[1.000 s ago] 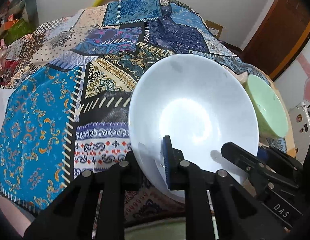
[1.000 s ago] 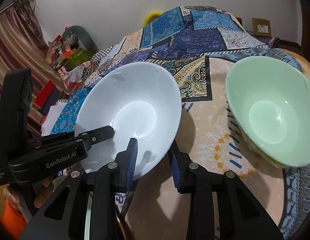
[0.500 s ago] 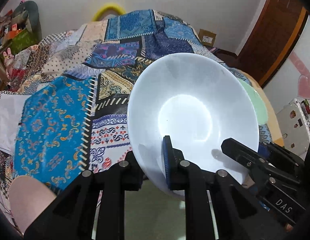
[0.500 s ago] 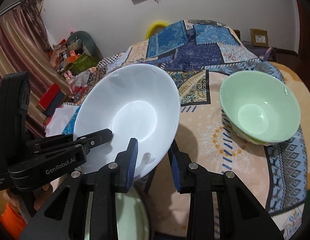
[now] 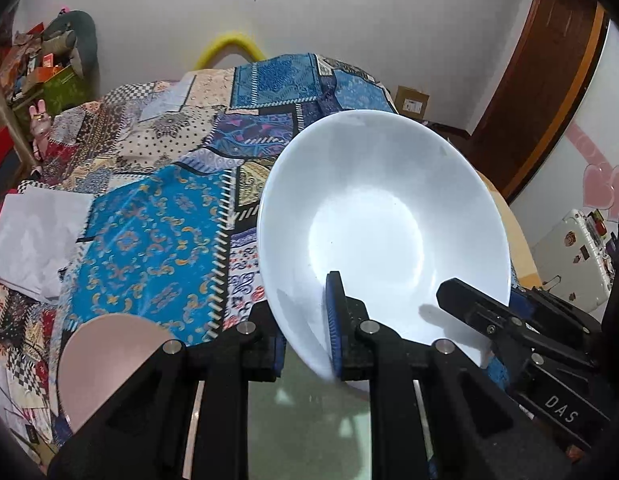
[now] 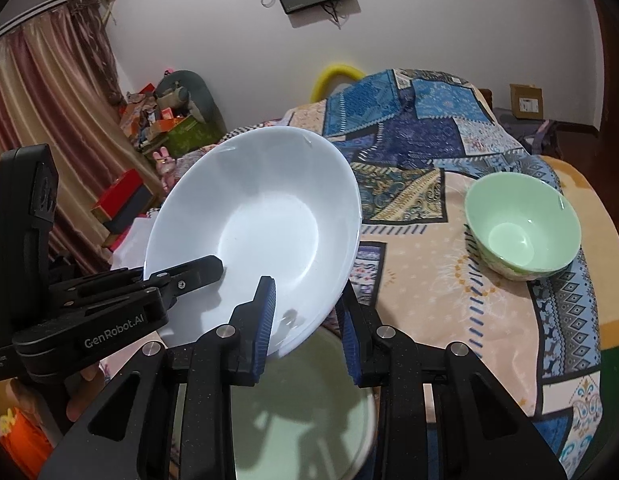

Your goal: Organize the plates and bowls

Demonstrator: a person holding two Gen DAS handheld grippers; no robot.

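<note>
A large white bowl is held tilted in the air above the patchwork bed. My left gripper is shut on its near rim. My right gripper straddles the same bowl's rim with its pads slightly apart from it; the left gripper shows at the bowl's left. A pale green plate lies directly under the bowl, also seen in the left wrist view. A green bowl stands upright on the bed at right. A pink plate lies at lower left.
The patchwork bedspread covers the bed. White folded cloth lies at its left edge. Boxes and clutter stand by the curtain; a wooden door is at right. A white case sits beside the bed.
Both grippers have pulled back and up with the white bowl. The green bowl now lies farther away. The pale green plate and the pink plate have come into view below.
</note>
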